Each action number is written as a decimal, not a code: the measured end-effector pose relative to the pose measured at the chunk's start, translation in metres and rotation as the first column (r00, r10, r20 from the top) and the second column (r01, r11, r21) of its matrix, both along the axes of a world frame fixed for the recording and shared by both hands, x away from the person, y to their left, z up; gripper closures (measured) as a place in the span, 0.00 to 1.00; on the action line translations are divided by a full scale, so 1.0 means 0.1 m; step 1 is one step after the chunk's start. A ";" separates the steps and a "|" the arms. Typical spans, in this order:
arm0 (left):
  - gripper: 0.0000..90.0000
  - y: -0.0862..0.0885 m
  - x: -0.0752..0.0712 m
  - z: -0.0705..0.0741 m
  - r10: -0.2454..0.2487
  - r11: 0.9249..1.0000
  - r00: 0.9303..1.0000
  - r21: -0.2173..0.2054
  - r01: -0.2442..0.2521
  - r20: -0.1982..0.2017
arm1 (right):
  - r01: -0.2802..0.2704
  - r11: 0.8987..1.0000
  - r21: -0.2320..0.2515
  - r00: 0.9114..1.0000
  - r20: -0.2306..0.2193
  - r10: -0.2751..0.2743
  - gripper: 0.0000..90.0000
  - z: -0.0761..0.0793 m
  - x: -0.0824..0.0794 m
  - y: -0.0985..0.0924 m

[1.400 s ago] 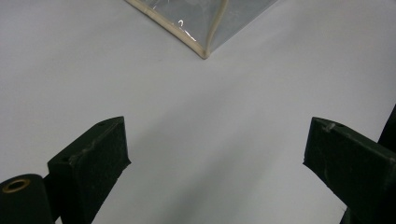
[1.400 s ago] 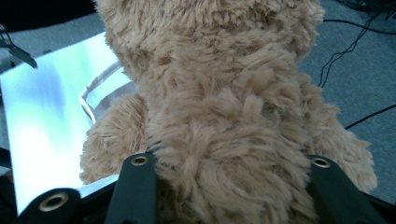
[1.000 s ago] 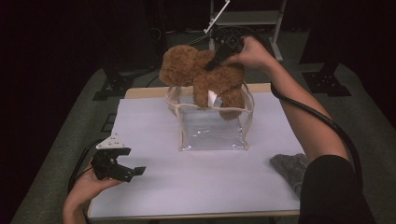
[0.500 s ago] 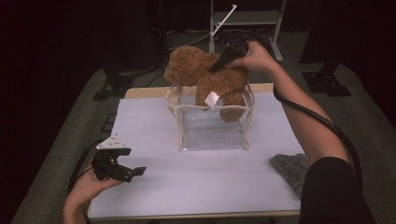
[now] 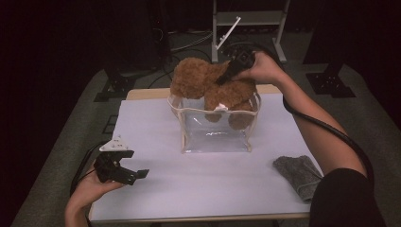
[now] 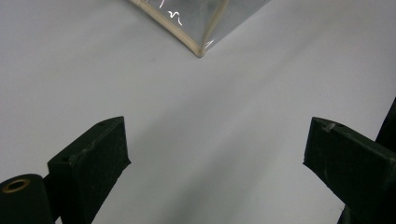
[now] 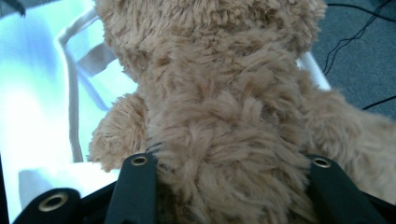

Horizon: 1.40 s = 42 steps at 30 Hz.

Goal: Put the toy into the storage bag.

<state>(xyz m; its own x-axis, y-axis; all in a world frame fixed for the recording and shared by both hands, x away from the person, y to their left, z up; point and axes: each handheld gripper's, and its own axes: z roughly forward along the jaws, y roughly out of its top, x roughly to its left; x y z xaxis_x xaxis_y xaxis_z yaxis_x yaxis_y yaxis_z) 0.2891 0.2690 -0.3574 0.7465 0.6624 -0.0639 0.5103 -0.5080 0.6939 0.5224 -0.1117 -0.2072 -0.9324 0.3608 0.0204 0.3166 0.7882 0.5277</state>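
A brown plush bear [image 5: 208,87] hangs partly inside a clear plastic bag with beige trim [image 5: 215,130] standing at the middle back of the white table. My right gripper [image 5: 223,78] is shut on the plush bear [image 7: 219,121] from above, fur bulging between its two black jaws. The bear's legs reach down into the bag while its head leans over the bag's left rim. My left gripper [image 5: 135,174] rests open near the table's front left, nothing between its fingers [image 6: 93,158]. A corner of the bag [image 6: 198,28] lies ahead of it.
A grey cloth [image 5: 298,172] lies at the front right of the white table [image 5: 156,132]. Behind the table stand a metal rack [image 5: 248,19] and cables on the grey floor. Dark stands flank the table on both sides.
My right gripper has lowered the bear further into the bag and shifted it slightly right. The left gripper has stayed in place.
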 end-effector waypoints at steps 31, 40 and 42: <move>0.06 0.01 -0.01 0.00 -0.004 1.000 1.000 0.003 0.004 -0.006 | -0.008 1.000 -0.020 0.991 -0.134 0.006 0.62 -0.61 -0.09 0.00; 0.06 0.01 -0.01 -0.01 -0.006 1.000 1.000 0.005 0.006 -0.012 | 0.016 0.998 -0.060 0.986 -0.166 -0.026 0.62 -0.77 -0.03 0.04; 0.06 0.01 -0.01 -0.01 -0.007 1.000 1.000 0.006 0.007 -0.012 | 0.018 0.998 -0.063 0.985 -0.168 -0.029 0.62 -0.79 -0.03 0.05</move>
